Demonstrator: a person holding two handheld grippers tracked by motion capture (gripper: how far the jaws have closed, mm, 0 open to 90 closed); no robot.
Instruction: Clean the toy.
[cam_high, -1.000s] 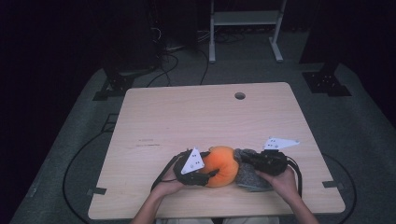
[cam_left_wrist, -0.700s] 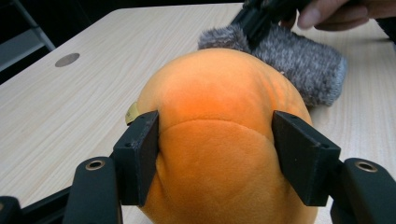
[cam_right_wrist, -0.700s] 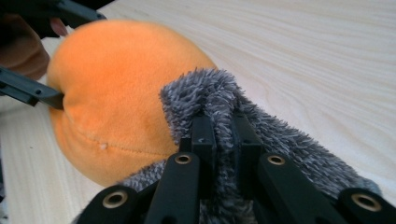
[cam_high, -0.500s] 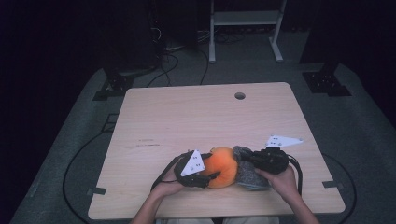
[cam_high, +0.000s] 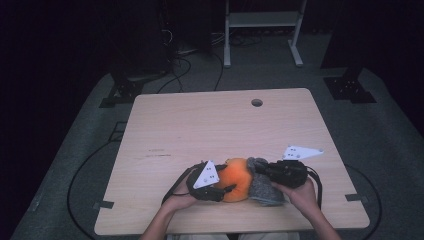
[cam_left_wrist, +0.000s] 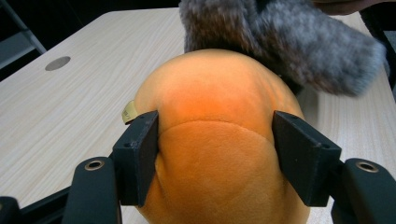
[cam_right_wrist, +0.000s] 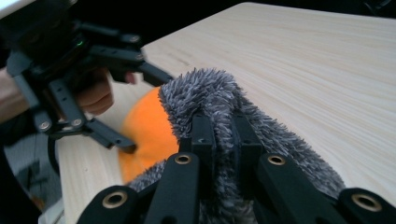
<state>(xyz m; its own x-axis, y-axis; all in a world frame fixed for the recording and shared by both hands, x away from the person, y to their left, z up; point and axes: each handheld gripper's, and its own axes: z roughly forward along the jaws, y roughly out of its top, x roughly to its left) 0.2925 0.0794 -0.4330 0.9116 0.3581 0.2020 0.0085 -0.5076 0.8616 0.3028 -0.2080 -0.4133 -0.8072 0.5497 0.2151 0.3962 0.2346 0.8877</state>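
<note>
A round orange plush (cam_high: 236, 179) lies near the table's front edge with a grey furry cover (cam_high: 264, 189) bunched against its right side. My left gripper (cam_high: 226, 178) comes in from the left, and in the left gripper view its pads press into both flanks of the orange plush (cam_left_wrist: 215, 140), with the grey fur (cam_left_wrist: 289, 42) behind it. My right gripper (cam_high: 257, 170) comes in from the right. In the right gripper view its jaws (cam_right_wrist: 223, 135) are pinched shut on a fold of the grey fur (cam_right_wrist: 201, 93), beyond which sit the orange plush (cam_right_wrist: 144, 126) and the left gripper (cam_right_wrist: 149, 112).
The light wooden table (cam_high: 200, 125) has a round cable hole (cam_high: 257, 102) near its far edge. Both forearms come over the front edge. Cables trail off the table at each side. A white stand (cam_high: 260, 20) and dark equipment stand on the floor beyond.
</note>
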